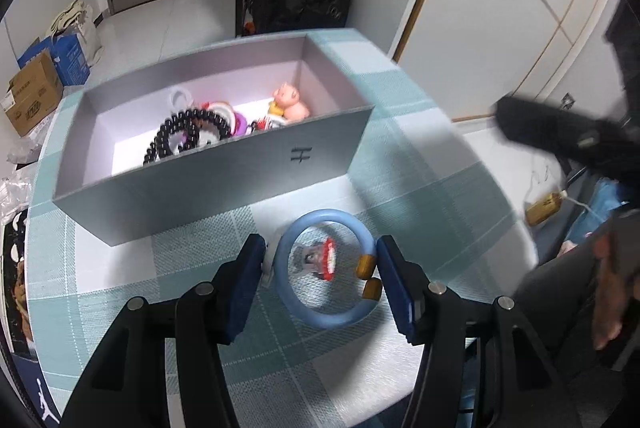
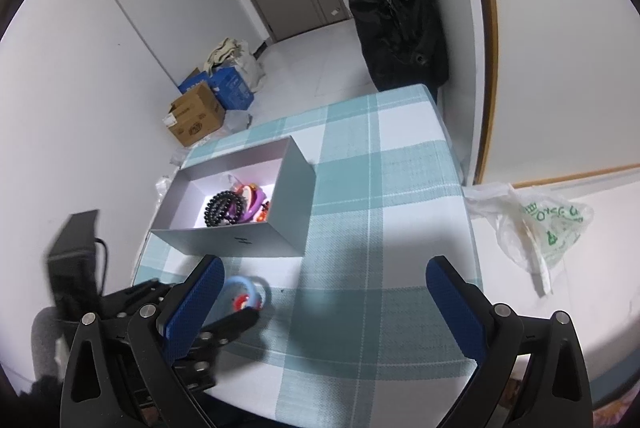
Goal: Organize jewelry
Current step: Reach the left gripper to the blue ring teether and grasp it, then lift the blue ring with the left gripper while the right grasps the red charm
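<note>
The blue bangle [image 1: 326,268] lay on the table [image 1: 400,156] before the grey box [image 1: 224,168], bracketed by the left gripper [image 1: 320,284] — wide, not yet clamped. Closing should centre both pads on the rim. The right gripper [image 2: 324,304] hung wide, empty.

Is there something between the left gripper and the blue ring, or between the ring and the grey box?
Nothing blocks the left gripper: its open fingers already flank the blue ring. Toward the grey box only its near wall stands, so the ring must go over it.
</note>
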### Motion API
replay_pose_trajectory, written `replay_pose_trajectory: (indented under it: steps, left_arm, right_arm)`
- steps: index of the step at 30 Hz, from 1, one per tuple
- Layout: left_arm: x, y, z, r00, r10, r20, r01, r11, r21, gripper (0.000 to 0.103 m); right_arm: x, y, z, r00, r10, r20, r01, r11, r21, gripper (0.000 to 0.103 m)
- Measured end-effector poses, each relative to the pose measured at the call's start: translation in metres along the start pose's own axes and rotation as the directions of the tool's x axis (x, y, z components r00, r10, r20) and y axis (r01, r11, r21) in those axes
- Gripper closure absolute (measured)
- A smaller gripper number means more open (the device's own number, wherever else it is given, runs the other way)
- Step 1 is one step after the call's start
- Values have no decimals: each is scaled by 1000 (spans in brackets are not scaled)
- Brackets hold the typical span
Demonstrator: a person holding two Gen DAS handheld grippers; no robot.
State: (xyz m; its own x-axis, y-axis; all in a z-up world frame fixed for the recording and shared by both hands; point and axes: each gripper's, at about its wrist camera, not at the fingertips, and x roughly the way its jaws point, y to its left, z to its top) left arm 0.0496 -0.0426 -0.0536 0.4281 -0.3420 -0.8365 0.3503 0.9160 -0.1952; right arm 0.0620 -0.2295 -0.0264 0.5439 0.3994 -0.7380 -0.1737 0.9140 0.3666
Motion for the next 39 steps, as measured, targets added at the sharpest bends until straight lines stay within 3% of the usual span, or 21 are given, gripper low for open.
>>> replay_pose_trajectory:
  steps: [6,11,15,23,25,31,39]
  left_arm:
    - [-25,2,6,997,-29,70,31,999,-24,51]
    - [-46,21,9,992,-3,128,17,993,-114,51]
    - [-56,40,11,986,21,167,11,982,-191,51]
    - [-71,80,11,979,-6,206,74,943,-325,51]
    - [-71,85,13,977,-13,213,87,936,-342,51]
    - [-77,94,13,973,-32,230,115,926,-360,51]
    - [-74,102,13,976,-46,211,126,916,-380,51]
  right_arm:
    - [10,2,-3,1000,-13,-27,13,1000,-2,1]
    - [21,8,-8,997,-44,-58,42,999,-35,1]
    - [32,13,-12,995,-29,-94,24,998,-51,1]
    - [57,47,-26,987,-15,-162,-15,983,-181,3]
    - [61,56,-28,986,-16,-166,-19,977,-211,6]
    - [75,78,-36,980,-43,-194,-17,954,-300,28]
    - [89,104,-48,972,-146,-183,46,885,-463,51]
